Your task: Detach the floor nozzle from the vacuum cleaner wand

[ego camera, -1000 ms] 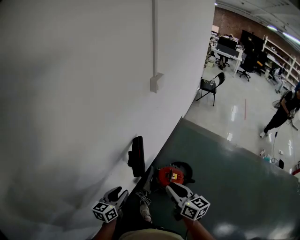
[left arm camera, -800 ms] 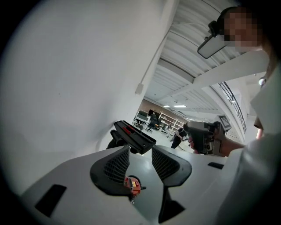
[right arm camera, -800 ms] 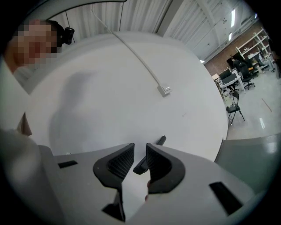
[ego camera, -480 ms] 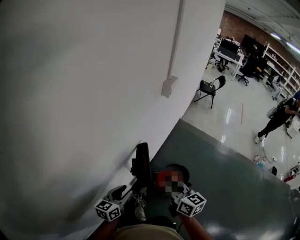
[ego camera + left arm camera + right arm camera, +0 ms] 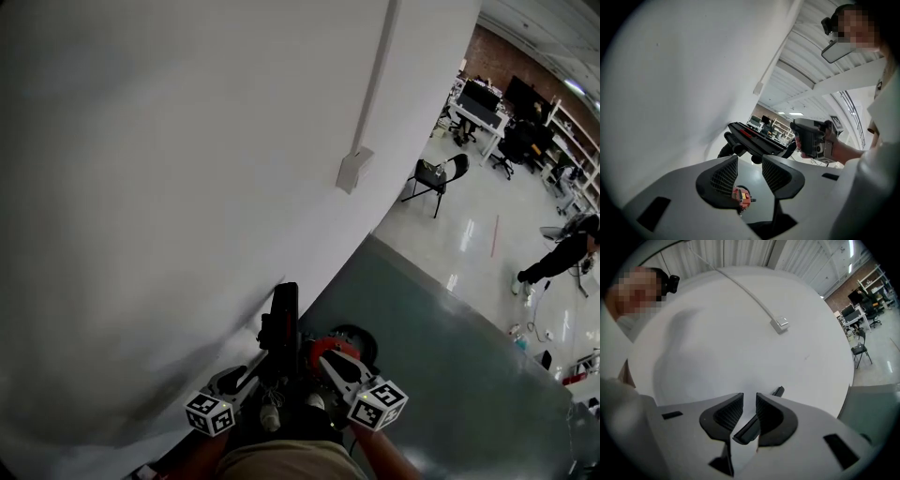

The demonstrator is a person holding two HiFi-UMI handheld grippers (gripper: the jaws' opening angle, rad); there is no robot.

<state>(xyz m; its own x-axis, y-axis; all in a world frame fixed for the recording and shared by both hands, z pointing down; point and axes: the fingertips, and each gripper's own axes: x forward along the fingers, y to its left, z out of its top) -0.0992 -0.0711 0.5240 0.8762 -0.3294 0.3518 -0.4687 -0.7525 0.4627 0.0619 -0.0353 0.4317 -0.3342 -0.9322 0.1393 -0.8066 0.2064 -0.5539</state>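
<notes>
The black floor nozzle (image 5: 282, 317) stands on end against the white wall, and the red vacuum body (image 5: 335, 347) lies on the dark floor right beside it. My left gripper (image 5: 246, 376) is below and left of the nozzle. Its jaws stand a narrow gap apart with nothing between them. Past them the left gripper view shows the nozzle (image 5: 757, 140). My right gripper (image 5: 324, 360) hovers over the red body and points at the nozzle. Its jaws are narrowly apart, and a black bar (image 5: 746, 428) shows beyond the gap.
The white wall (image 5: 169, 187) fills the left, with a cable duct and junction box (image 5: 354, 169). A dark green floor (image 5: 441, 347) spreads to the right. Far off are a folding chair (image 5: 433, 178), desks and a person (image 5: 558, 255).
The view has shifted toward the wall. Both grippers have moved in closer to the nozzle, the right one sliding left over the red body. The jaws look unchanged.
</notes>
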